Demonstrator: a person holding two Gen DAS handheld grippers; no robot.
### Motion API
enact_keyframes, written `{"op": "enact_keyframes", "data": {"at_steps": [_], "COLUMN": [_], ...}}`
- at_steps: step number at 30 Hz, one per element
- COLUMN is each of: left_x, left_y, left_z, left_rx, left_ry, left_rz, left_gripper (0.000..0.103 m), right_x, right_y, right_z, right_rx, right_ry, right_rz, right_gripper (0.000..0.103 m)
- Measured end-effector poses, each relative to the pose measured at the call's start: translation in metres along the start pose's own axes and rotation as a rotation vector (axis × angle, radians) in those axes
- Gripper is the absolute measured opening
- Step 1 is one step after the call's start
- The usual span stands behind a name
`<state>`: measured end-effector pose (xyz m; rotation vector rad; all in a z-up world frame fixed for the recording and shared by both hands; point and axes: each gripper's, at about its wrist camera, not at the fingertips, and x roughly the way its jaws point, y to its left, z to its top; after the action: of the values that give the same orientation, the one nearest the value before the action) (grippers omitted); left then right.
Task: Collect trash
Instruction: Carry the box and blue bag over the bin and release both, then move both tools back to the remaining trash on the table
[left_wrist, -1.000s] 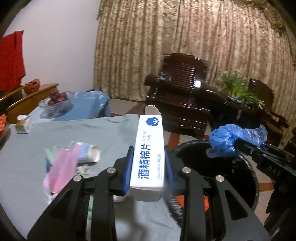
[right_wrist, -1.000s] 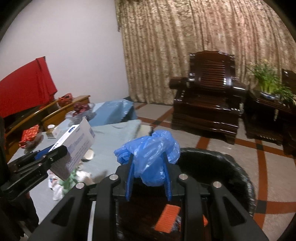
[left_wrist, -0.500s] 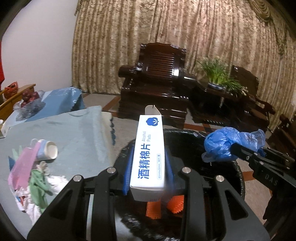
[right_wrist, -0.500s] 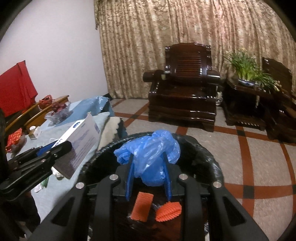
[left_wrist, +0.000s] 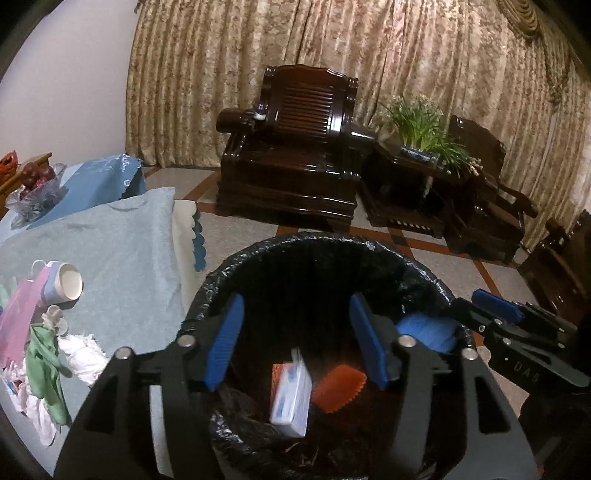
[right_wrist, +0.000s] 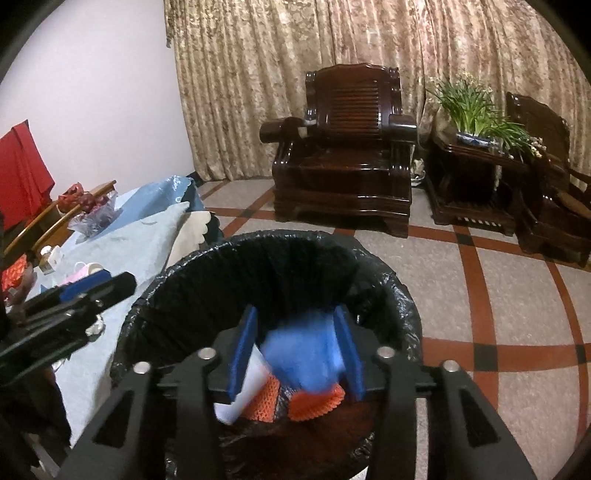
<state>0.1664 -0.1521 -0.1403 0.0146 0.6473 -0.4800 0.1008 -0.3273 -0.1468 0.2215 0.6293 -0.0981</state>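
Release step: both grippers hang over the bin (left_wrist: 332, 251), which fills the lower centre of each view. The left gripper (left_wrist: 297, 339) has just been opening; its fingers (left_wrist: 225, 339) stand wide apart with nothing between them, and the box (left_wrist: 291, 397) lies inside the bin, below the gap. The right gripper (right_wrist: 295, 350) has also just been opening; the bag (right_wrist: 301, 350) shows as a blue blur between its fingers (right_wrist: 243, 350), and whether the pads still touch it cannot be told, though it appears to be dropping free. To do this step well, keep each gripper centred inside the rim, hold the fingers apart until the item is clear of the pads, then lift straight out so the liner is not snagged. A thin film bag may cling to a ribbed pad, so check that it has fallen. The box is rigid white card with blue print, a flat-sided oblong resting on end against the other waste. The bag is soft crumpled plastic with no fixed shape. Two orange pieces (left_wrist: 338, 387) with a ridged surface lie at the bottom. The liner is glossy, wrinkled black film folded over a round rim. More trash remains on the cloth-covered worktop (left_wrist: 122, 236) at the left of the left view: a paper cup (left_wrist: 66, 282) on its side, a pink sheet (left_wrist: 22, 317) and crumpled white and green scraps (left_wrist: 48, 362).
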Motion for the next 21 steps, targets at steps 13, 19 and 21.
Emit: {"op": "enact_keyframes", "data": {"at_steps": [13,19,21], "left_x": [-0.062,-0.106,-0.121], "left_y": [0.060,0.102,0.118], "left_z": [0.009,0.004,0.001], "left_rx": [-0.039,-0.077,-0.086], "left_ry": [-0.107,-0.155,-0.167], "left_rz": [0.173,0.287,0.331], "left_gripper": [0.092,0.093,0.093], "right_x": [-0.006,-0.006,-0.005], "right_y": [0.028,0.072,0.094], "right_z": [0.008,0.014,0.016], "right_rx": [0.011,-0.027,-0.057], "right_ry": [-0.054,-0.079,-0.085], "right_rz": [0.052,0.131,0.172], "right_gripper": [0.097,0.097,0.097]}}
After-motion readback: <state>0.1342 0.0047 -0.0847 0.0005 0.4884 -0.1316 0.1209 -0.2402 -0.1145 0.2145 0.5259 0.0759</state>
